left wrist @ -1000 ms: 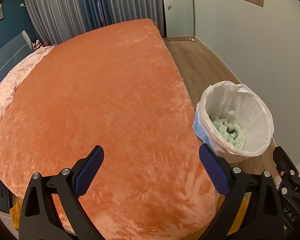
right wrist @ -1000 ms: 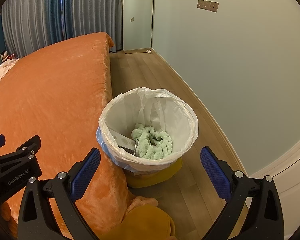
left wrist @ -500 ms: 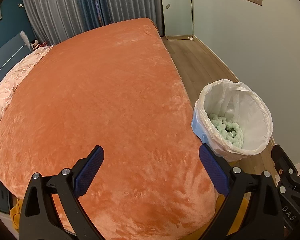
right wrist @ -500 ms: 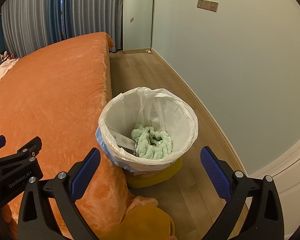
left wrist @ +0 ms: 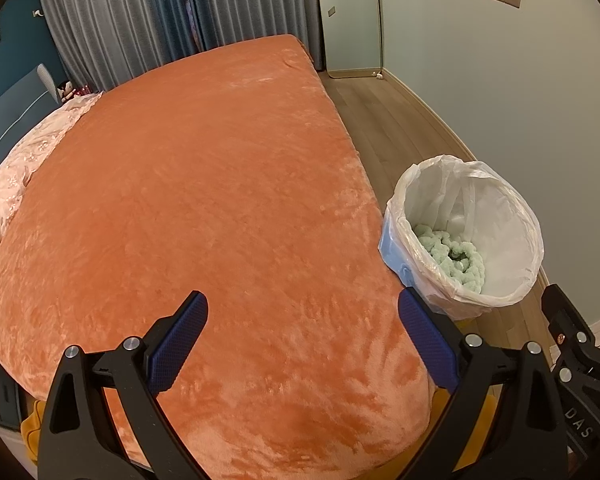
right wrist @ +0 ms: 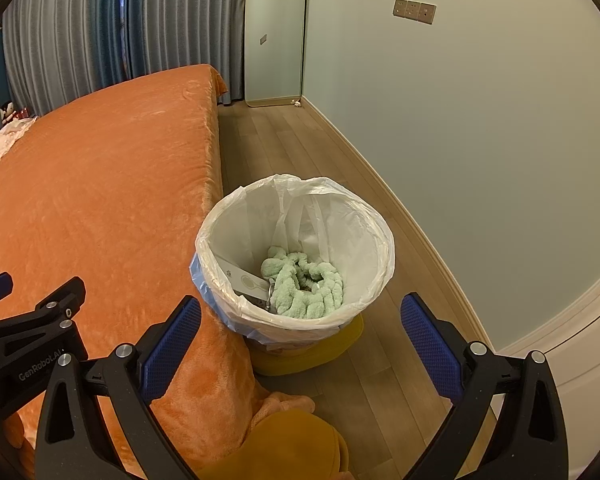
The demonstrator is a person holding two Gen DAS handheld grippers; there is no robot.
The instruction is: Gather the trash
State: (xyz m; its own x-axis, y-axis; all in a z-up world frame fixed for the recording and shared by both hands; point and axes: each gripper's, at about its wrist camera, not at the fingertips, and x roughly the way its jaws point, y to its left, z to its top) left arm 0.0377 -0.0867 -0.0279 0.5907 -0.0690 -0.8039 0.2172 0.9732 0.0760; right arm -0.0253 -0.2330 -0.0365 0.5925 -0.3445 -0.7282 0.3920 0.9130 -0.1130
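Note:
A trash bin [right wrist: 374, 236] lined with a white bag stands on the wood floor beside the bed; the trash bin [left wrist: 516, 216] also shows at the right of the left wrist view. Inside lie a pale green fluffy bundle [right wrist: 304, 284] and a white card [right wrist: 242, 280]. My right gripper [right wrist: 300, 332] hovers open just before the bin, nothing between its fingers. My left gripper [left wrist: 302, 338] is open over the orange bedspread [left wrist: 204, 200], holding nothing.
The large bed [right wrist: 92, 184] fills the left side. A yellow item [right wrist: 332, 350] sits under the bin and mustard fabric [right wrist: 276, 444] lies near the bed corner. A pale wall [right wrist: 480, 120] runs close on the right, curtains [left wrist: 140, 20] at the back.
The left wrist view has drifted slightly, so the bin sits a bit lower and farther right in it. The right wrist view is almost unchanged. Both grippers stay open.

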